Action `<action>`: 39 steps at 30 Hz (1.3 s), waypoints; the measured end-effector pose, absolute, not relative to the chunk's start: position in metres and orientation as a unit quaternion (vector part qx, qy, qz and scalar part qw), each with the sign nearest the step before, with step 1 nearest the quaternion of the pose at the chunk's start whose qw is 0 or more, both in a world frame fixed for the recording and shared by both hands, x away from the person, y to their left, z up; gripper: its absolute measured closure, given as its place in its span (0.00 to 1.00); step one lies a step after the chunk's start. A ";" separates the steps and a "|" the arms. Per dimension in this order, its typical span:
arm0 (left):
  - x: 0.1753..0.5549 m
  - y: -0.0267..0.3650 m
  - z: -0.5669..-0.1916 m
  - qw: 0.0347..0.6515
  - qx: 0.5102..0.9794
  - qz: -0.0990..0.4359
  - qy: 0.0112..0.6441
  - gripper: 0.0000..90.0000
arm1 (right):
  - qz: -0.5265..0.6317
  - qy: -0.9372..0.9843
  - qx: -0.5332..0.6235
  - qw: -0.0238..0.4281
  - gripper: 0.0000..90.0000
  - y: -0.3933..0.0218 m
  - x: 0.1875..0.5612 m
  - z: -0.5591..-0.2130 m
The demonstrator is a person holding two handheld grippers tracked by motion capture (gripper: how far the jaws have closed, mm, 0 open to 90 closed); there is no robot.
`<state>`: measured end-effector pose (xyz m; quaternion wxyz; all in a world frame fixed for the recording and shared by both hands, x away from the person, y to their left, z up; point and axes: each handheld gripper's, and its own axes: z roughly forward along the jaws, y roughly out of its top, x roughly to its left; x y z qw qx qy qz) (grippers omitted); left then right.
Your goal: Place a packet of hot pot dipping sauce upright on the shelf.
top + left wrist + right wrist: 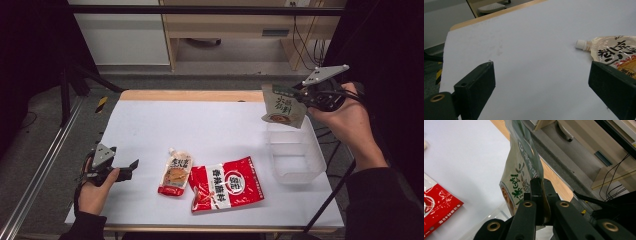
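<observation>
My right gripper (301, 95) is shut on a green-and-beige sauce pouch (282, 106), which hangs in the air above the far end of a clear plastic bin (296, 159). In the right gripper view the pouch (520, 180) is pinched between the black jaws of that gripper (542, 185). My left gripper (131, 165) rests open near the table's left edge, with nothing between its fingers. A beige spouted pouch (176, 173) lies to its right; its white cap (582, 44) and the pouch (616, 51) show in the left gripper view. A red packet (226, 184) lies beside that.
The white table top (200, 125) has free room across its middle and back. Past its wooden far edge (190, 95) is floor, a wooden cabinet (230, 25) and hanging cables (305, 40). A metal rail (40, 170) runs along the left.
</observation>
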<state>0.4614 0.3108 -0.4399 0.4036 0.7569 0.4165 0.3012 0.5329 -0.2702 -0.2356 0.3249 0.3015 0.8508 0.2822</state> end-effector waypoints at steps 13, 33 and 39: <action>0.462 0.306 -0.441 0.405 0.762 0.293 0.412 0.08 | 0.284 0.849 0.320 0.310 1.00 -0.293 0.556 -0.265; 0.461 0.304 -0.443 0.400 0.765 0.290 0.414 0.08 | 0.274 0.858 0.304 0.310 1.00 -0.306 0.577 -0.289; 0.460 0.306 -0.442 0.397 0.763 0.293 0.418 0.08 | 0.279 0.855 0.311 0.306 1.00 -0.313 0.578 -0.296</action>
